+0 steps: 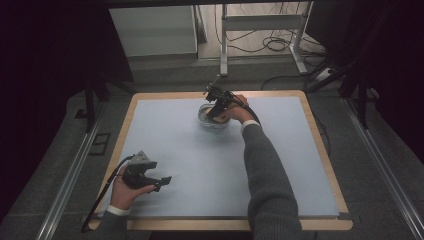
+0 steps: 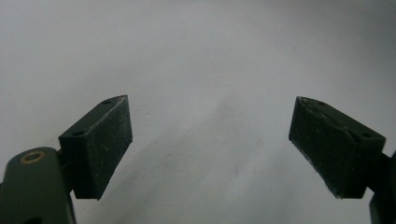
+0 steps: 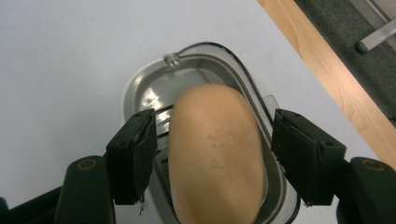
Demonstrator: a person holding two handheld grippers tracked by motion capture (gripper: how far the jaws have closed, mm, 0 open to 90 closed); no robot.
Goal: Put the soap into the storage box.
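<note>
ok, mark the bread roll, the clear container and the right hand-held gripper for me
bread roll (image 3: 215, 154), right gripper view, middle of its tan top.
clear container (image 3: 140, 84), right gripper view, its left rim.
right hand-held gripper (image 3: 215, 161), right gripper view, midway between its pads, astride the roll.

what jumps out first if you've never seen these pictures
A tan bread roll lies in a clear container near the table's far edge, between the right gripper pads, with small gaps on both sides. The left gripper rests wide open near the front left of the pale blue mat.

No text, label, brand, number or sign can be read anywhere in these views.
</note>
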